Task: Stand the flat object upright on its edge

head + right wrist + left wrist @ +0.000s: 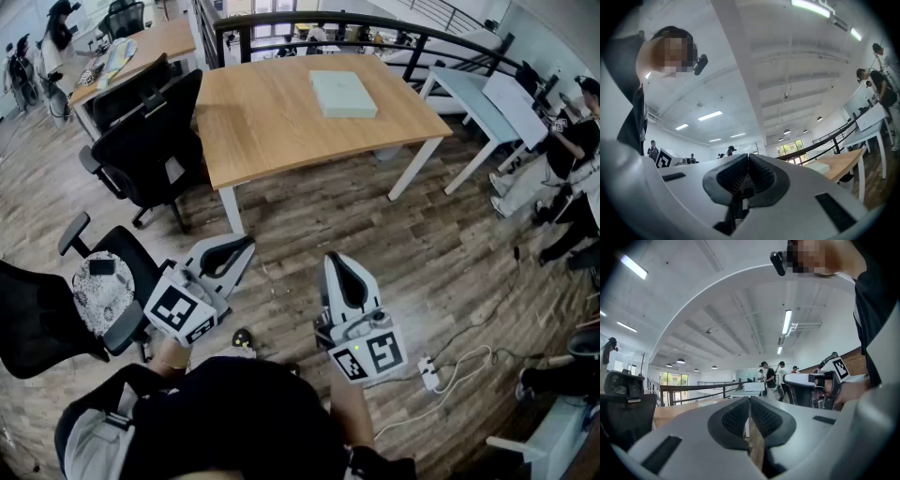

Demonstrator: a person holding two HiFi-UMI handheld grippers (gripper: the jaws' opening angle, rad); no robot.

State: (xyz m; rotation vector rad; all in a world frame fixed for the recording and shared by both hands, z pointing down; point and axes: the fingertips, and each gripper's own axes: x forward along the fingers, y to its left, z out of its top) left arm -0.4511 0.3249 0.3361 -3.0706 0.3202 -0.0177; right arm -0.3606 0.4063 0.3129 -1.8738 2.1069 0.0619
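A flat pale green box [343, 94] lies on its broad face on the wooden table [272, 122], toward the far right part of the top. Both grippers hang low over the floor, well short of the table. My left gripper [246, 246] is shut with nothing in it, pointing up and to the right. My right gripper [337, 261] is shut and empty too, pointing toward the table. In the left gripper view the jaws [749, 400] meet at the tips. The right gripper view shows its jaws [748, 156] closed, with the box [819, 167] small at the right.
Black office chairs [150, 141] stand left of the table, another chair [56, 309] beside my left hand. A light blue table [483, 103] and a seated person [572, 150] are at the right. A power strip with cable [429, 373] lies on the wooden floor. A black railing [375, 23] runs behind.
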